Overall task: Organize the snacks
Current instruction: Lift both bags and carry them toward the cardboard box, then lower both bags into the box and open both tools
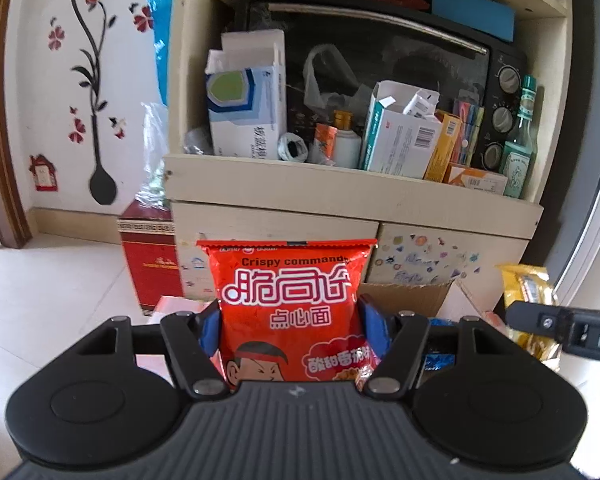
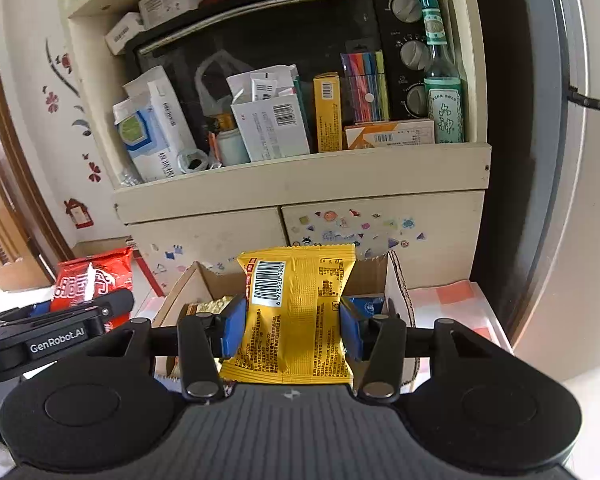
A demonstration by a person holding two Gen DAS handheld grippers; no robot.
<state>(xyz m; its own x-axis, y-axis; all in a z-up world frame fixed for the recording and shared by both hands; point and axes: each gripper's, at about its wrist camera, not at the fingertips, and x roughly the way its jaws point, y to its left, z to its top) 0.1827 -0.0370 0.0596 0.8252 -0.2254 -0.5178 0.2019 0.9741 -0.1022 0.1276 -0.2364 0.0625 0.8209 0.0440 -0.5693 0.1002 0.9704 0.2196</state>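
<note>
Left gripper point(image 1: 290, 328) fingers clamped, part open; right gripper point(image 2: 292, 326) fingers clamped narrower.

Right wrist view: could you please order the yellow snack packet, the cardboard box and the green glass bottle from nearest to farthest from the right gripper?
1. Yellow snack packet, clamped in the right gripper.
2. Cardboard box, just behind it.
3. Green glass bottle, on the shelf, upper right.
</note>
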